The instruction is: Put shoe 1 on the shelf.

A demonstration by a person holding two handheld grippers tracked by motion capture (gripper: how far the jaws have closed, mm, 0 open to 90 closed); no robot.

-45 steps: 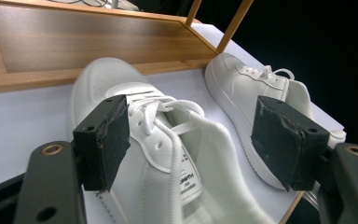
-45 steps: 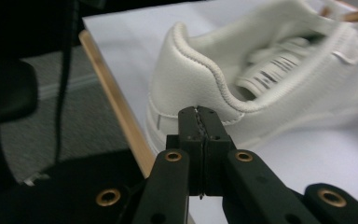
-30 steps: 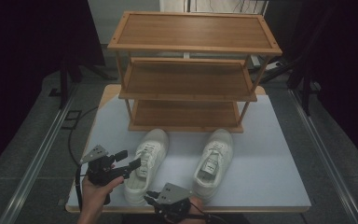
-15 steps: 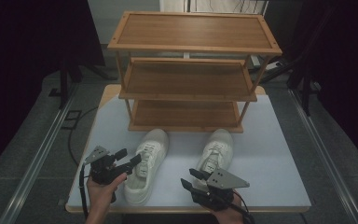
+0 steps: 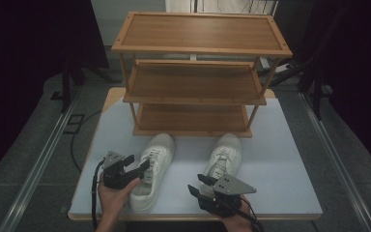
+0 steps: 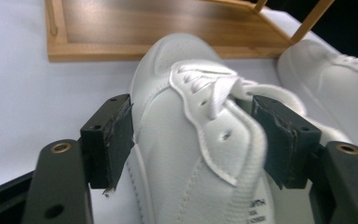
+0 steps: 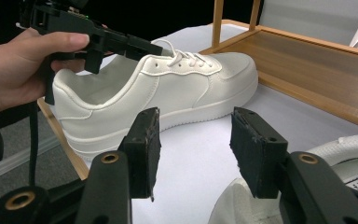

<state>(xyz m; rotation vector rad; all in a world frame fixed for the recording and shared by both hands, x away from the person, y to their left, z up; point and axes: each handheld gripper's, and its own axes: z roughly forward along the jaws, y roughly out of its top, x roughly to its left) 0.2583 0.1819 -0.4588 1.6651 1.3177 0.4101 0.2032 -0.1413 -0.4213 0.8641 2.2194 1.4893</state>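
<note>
right gripper (image 5: pixel 197 183) swung right, jaws opening, empty

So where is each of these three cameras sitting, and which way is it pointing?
High view: above the table's near edge, looking forward and down at the three-tier wooden shoe rack; both hands enter from below.
Left gripper view: rides the left tongs, whose black jaws straddle the left white leather sneaker.
Right gripper view: rides the right tongs, looking across at that sneaker and the other hand.
All three views share this sneaker.
</note>
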